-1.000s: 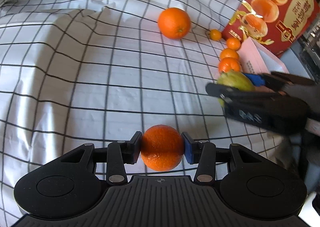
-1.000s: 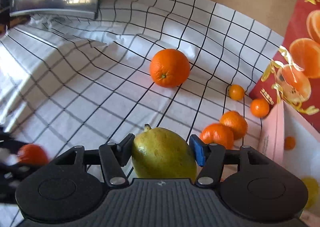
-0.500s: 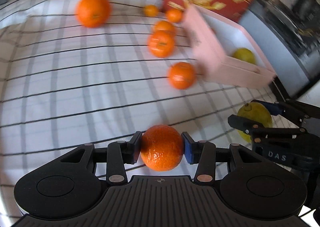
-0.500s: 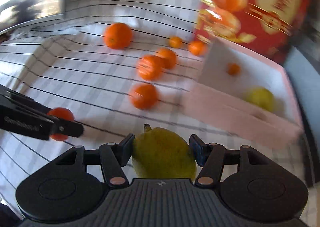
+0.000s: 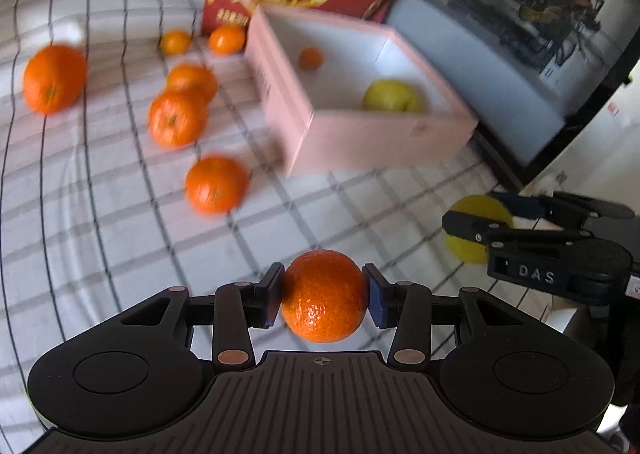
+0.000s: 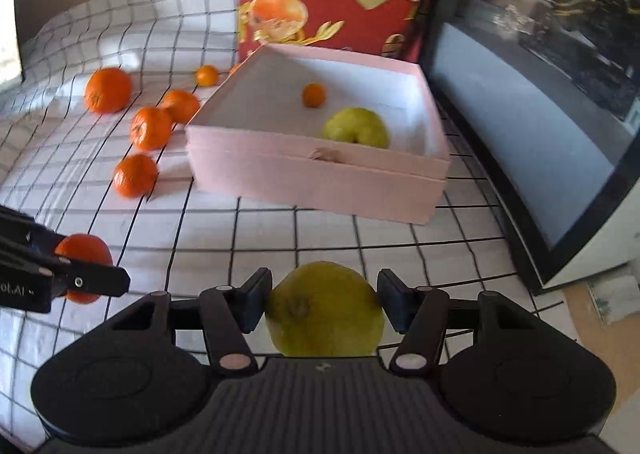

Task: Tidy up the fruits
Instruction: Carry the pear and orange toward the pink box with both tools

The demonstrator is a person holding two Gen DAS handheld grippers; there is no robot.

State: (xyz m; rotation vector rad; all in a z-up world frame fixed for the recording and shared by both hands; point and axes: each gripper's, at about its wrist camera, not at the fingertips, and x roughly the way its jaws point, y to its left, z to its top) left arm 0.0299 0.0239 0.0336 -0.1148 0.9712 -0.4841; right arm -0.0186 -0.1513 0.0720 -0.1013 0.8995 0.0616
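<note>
The left gripper [image 5: 324, 296] squeezes a bumpy round orange [image 5: 323, 296]. The right gripper [image 6: 323, 304] is closing on a smooth yellow-green pear [image 6: 324, 310] between its pads. Both hang over bare checked cloth [image 6: 328, 230], just before the near wall of the open pink box [image 6: 320, 178], which holds another pear [image 6: 356, 126].

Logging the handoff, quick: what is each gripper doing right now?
Left gripper: closed on a mandarin.
Right gripper: closing on the pear it holds.
</note>
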